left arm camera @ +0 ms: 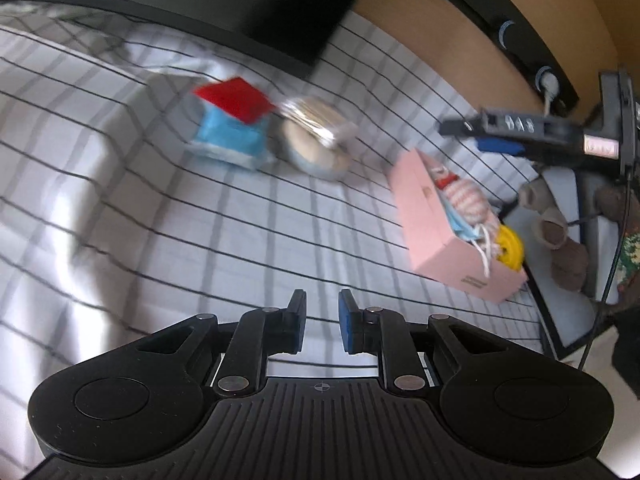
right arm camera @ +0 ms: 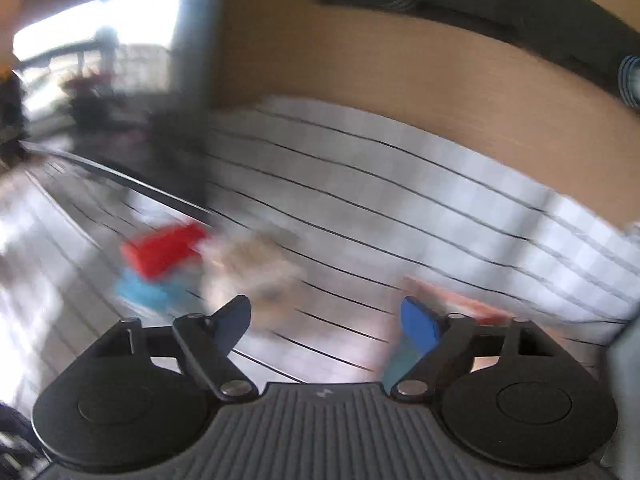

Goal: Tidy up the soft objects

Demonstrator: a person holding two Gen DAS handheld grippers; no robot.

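Pink box [left arm camera: 448,236] brimming; red-blue bundle [left arm camera: 232,124] beside round cushion [left arm camera: 316,140].

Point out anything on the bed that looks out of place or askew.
The pink box looks overstuffed: a striped soft toy, blue fabric and something yellow bulge above its rim. A red cloth sits skewed atop the blue bundle.
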